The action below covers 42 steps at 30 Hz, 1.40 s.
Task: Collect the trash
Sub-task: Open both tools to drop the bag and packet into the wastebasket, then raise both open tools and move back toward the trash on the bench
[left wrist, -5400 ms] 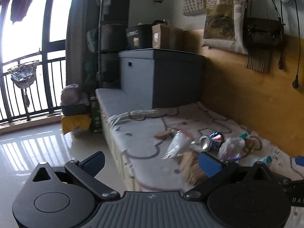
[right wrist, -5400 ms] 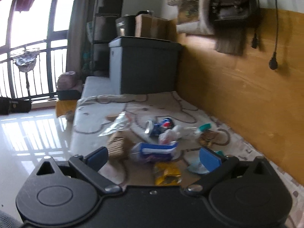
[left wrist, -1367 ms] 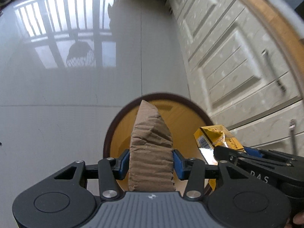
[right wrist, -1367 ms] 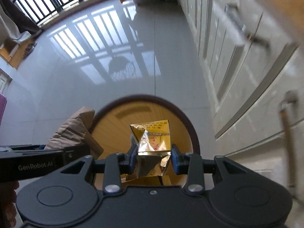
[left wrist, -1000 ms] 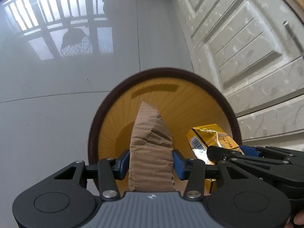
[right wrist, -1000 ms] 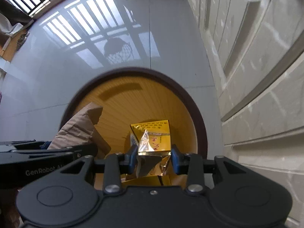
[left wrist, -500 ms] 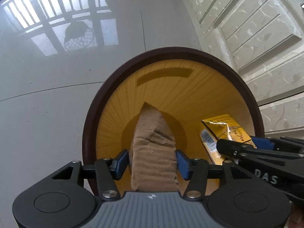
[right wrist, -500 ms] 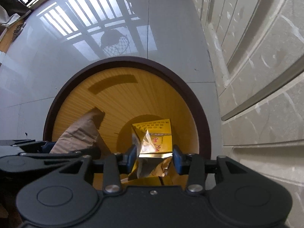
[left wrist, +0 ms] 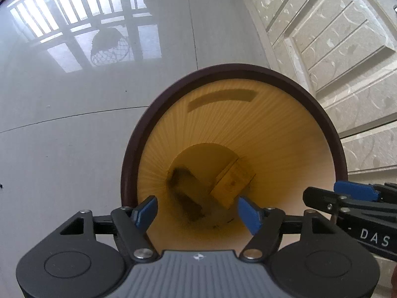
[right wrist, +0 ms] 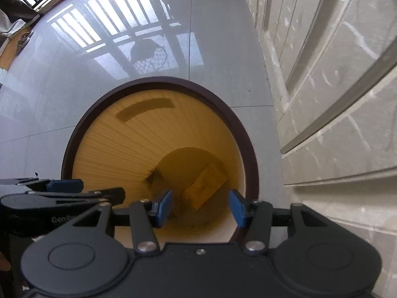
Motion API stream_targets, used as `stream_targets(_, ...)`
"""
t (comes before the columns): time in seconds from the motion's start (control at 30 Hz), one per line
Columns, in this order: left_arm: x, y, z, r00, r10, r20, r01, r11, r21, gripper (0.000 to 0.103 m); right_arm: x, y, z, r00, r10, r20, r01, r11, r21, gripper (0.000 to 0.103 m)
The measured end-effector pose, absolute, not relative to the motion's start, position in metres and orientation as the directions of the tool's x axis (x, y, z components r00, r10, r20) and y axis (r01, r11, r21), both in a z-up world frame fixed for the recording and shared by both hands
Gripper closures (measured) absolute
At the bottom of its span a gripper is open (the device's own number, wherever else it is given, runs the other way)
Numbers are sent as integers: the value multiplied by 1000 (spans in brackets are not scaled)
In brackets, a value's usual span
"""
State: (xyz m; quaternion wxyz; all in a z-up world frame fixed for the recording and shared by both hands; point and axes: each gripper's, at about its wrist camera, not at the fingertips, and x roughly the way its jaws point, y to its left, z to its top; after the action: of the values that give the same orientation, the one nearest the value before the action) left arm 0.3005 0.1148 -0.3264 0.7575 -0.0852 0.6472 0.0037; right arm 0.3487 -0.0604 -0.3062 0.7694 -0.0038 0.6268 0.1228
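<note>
1. Both grippers have let go since half a second ago: the cardboard, then pinched in the left gripper (left wrist: 197, 213), and the yellow packet, then pinched in the right gripper (right wrist: 200, 208), are now down inside the bin (left wrist: 139, 134).
2. Left gripper: its blue fingers (left wrist: 146, 211) are spread wide with nothing between them, hanging over the near rim of the bin.
3. Right gripper: its jaws are likewise spread and hold nothing, above the bin's near right edge. In the left view it shows at the right border (left wrist: 347, 198), just beside the left gripper.
4. Cardboard (left wrist: 186, 193): a dark, motion-blurred shape low in the bin, left of centre.
5. Packet (left wrist: 232, 182): yellow, tilted, at the bottom of the bin, just right of the cardboard; whether they touch I cannot tell.
6. Bin: round, dark brown rim, ribbed yellow inner wall.
7. Floor (left wrist: 74, 124): glossy grey tiles reflecting a window railing.
8. Cabinet (left wrist: 335, 37): pale panelled doors, close beside the bin on the right.
</note>
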Motion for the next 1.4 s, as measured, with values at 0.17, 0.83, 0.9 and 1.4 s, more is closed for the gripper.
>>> stream_targets(0.17, 296, 119, -314, 174, -99, -980, -119, 986, -121, 26, 342, -61, -298, 184, 182, -966, -202, 969, 144, 47)
stream_targets(0.83, 254, 139, -239, 241, -50, -969, -175, 980, -94, 1, 310, -60, -225, 278, 132, -952, -210, 975, 73, 12)
stream_targets(0.9, 246, 143, -231, 245, -48, -968, -182, 979, -95, 0, 305, -60, -216, 283, 132, -950, -216, 974, 71, 9)
stream_targets(1.4, 201, 156, -164, 288, 23, -957, -215, 976, -42, 0, 265, -60, -149, 346, 107, -932, -232, 972, 25, 0)
